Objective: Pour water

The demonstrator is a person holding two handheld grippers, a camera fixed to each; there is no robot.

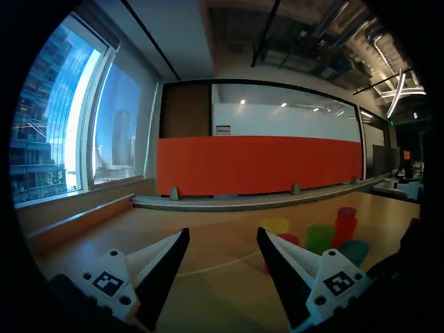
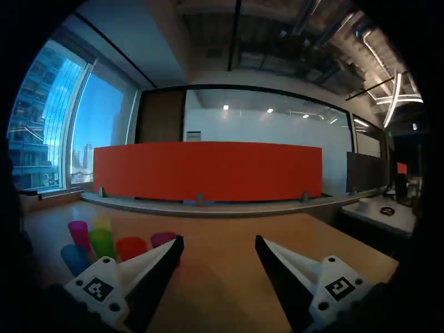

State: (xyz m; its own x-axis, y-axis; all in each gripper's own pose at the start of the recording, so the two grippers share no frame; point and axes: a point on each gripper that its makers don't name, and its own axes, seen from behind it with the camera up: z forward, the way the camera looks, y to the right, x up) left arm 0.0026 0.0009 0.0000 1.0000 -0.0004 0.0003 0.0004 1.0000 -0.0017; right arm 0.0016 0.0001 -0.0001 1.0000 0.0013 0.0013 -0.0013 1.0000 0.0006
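Left gripper [image 1: 222, 231] and right gripper [image 2: 219, 238] gape wide, holding nothing. Coloured cups [image 1: 319, 237] cluster near, on the table [image 1: 222, 294] between them — light, thin-walled, we judge — so we grip one mid-wall, gently.

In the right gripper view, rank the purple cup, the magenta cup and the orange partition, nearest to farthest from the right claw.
1. purple cup, just beside the left finger of the right claw.
2. magenta cup, farther left in the cup cluster.
3. orange partition, at the table's far edge.
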